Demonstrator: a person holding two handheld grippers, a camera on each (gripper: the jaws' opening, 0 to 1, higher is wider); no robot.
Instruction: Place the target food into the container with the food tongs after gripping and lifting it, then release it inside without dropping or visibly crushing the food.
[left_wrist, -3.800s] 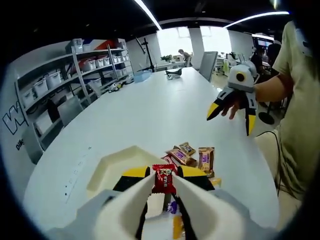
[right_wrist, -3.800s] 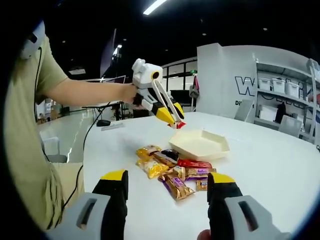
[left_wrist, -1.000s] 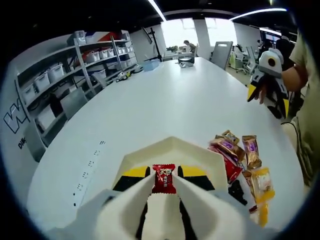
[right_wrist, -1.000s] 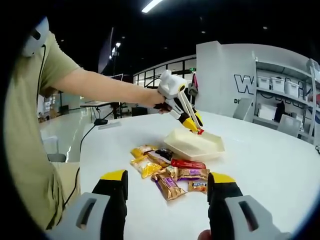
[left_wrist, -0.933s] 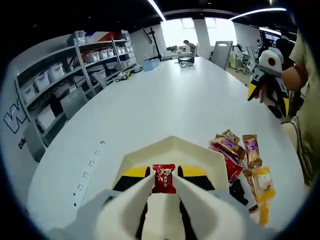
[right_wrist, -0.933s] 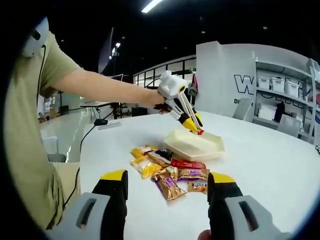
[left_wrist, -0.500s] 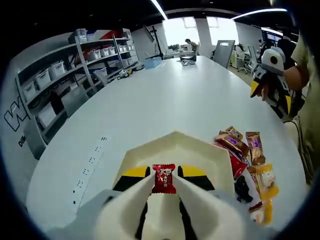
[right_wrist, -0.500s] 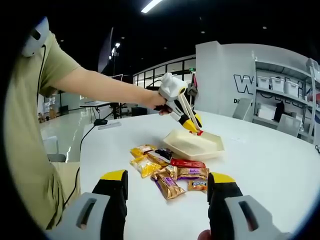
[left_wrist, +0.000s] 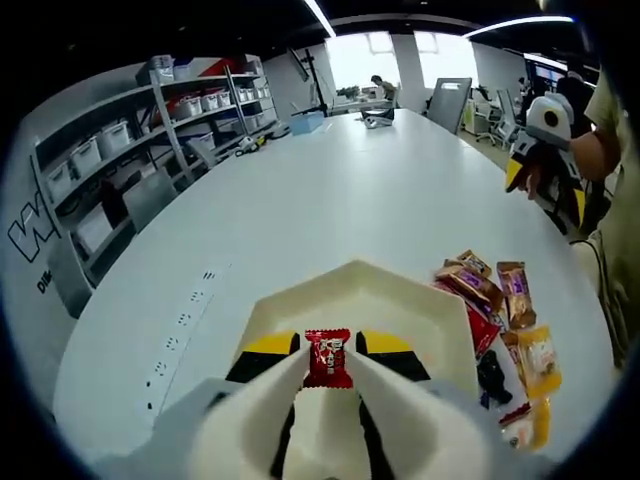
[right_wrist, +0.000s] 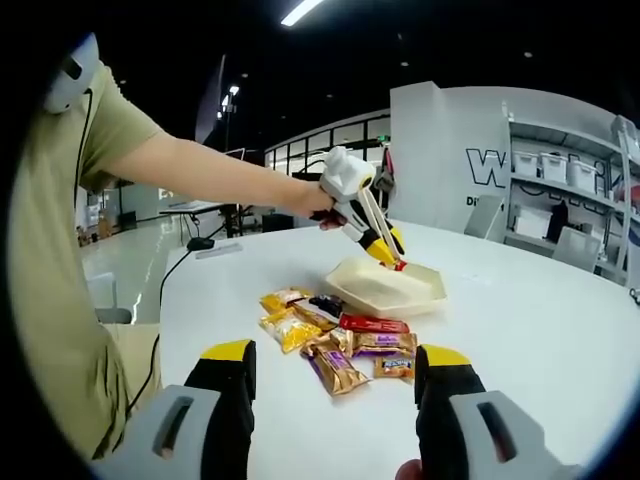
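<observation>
The red-wrapped candy (left_wrist: 328, 357) is pinched between the fingers of the left gripper (left_wrist: 328, 372), held just above the cream tray (left_wrist: 430, 320). In the right gripper view the tray (right_wrist: 385, 285) sits on the white worktop (right_wrist: 540, 330), with a cluster of wrapped snacks (right_wrist: 335, 340) just beside it toward the person's edge. The right gripper (right_wrist: 335, 385) hovers nearer that edge, its fingers apart and holding nothing.

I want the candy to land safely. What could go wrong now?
1. The left gripper pinches the red candy by a small part of its wrapper; it might slip out early.
2. In the right gripper view the candy hangs near the tray's rim, so it might land outside.
3. Squeezing harder could crush it.
</observation>
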